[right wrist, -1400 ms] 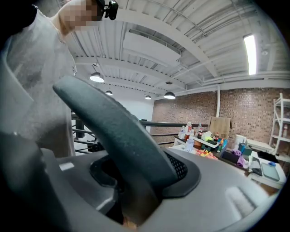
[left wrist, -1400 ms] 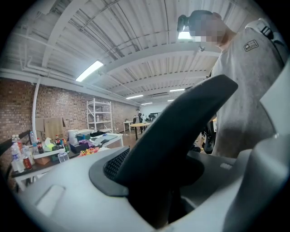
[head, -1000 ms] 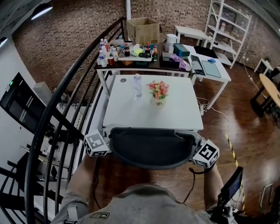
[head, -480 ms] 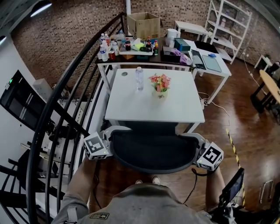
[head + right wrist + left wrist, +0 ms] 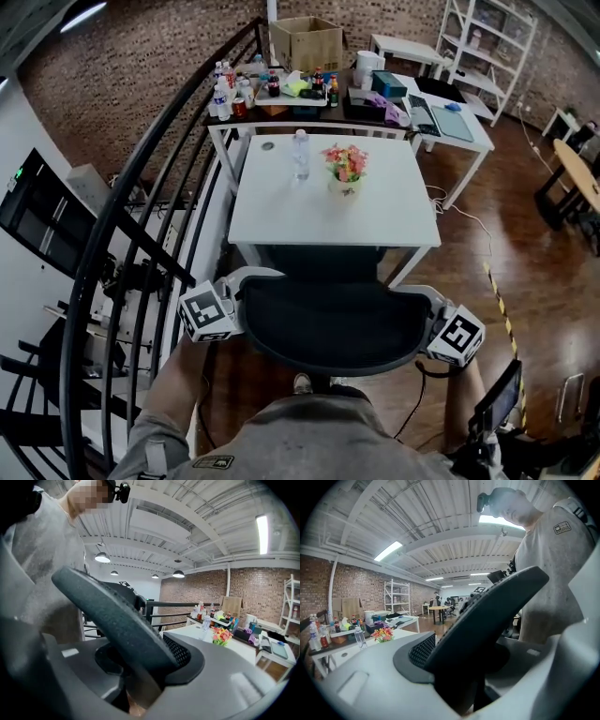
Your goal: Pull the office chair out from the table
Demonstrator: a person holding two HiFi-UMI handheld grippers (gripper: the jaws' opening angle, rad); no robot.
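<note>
The office chair's black mesh backrest (image 5: 333,323) stands just in front of me, a little way back from the near edge of the white table (image 5: 281,220). My left gripper (image 5: 234,307) is shut on the backrest's left edge and my right gripper (image 5: 431,321) on its right edge. In the left gripper view the dark backrest rim (image 5: 487,616) runs between the grey jaws of the left gripper (image 5: 464,686). The right gripper view shows the same rim (image 5: 112,616) clamped in the right gripper (image 5: 136,691), whose jaws have just been closing on it.
A water bottle (image 5: 300,155) and a small flower pot (image 5: 345,171) stand on the table. A black stair railing (image 5: 141,216) runs close along the left. Behind are a cluttered table with a cardboard box (image 5: 305,42) and a white desk (image 5: 455,127). Wooden floor lies to the right.
The chair and both grippers have come back toward me, away from the table. A gap has opened between the table edge and the backrest.
</note>
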